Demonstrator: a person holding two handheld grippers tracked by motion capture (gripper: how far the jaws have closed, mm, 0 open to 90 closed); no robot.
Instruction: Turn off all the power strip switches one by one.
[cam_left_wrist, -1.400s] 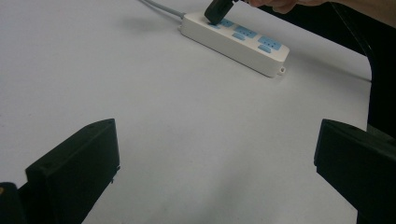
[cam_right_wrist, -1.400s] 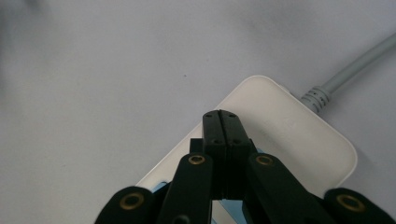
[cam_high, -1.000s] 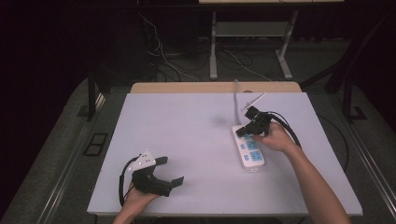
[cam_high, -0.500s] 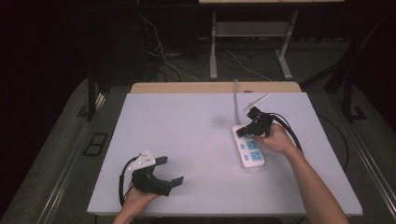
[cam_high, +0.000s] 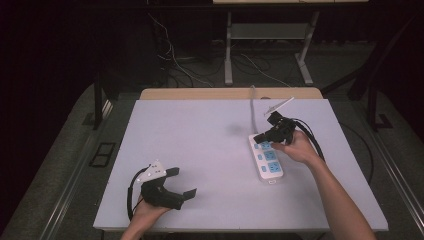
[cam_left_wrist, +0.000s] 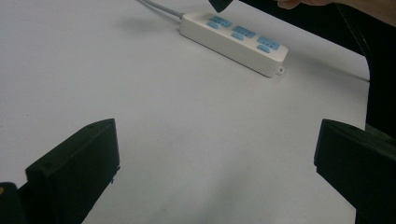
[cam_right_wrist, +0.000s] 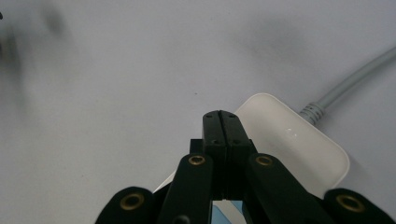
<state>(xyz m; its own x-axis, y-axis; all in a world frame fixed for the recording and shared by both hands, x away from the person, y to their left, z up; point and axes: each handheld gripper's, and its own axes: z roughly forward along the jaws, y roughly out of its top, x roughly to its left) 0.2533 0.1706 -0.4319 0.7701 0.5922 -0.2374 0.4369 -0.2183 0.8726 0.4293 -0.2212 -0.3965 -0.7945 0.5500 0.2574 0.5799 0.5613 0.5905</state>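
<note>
Table (cam_high: 210, 150): large pale top, seen from above in the high view, wooden strip along the far edge at 12 o'clock.

Power strip (cam_high: 265, 158): white body, 3 blue sockets, laid flat on the table right of centre, at roughly 3 o'clock from the table middle. Long axis is run from 11 to 5 o'clock. In the left gripper view it (cam_left_wrist: 233, 39) is seen far off at 1 o'clock, with all 3 sockets facing up. In the right gripper view its rounded end (cam_right_wrist: 299, 144) is seen directly beneath the jaws.

Grey cord (cam_high: 252, 107): attached at the far end of the strip, led off toward 12 o'clock and over the table edge. In the right gripper view it (cam_right_wrist: 355, 79) is seen leaving at 2 o'clock.

Right gripper (cam_high: 260, 137): held in the right hand (cam_high: 295, 147), tip placed over the far end of the strip, at its cord end. Jaws are clenched flat against each other, with nothing gripped between them. Contact with the strip cannot be told.

Left gripper (cam_high: 184, 184): held at 7 o'clock on the table, well apart from the strip. Jaws are released and spread wide, with bare table between them.
</note>
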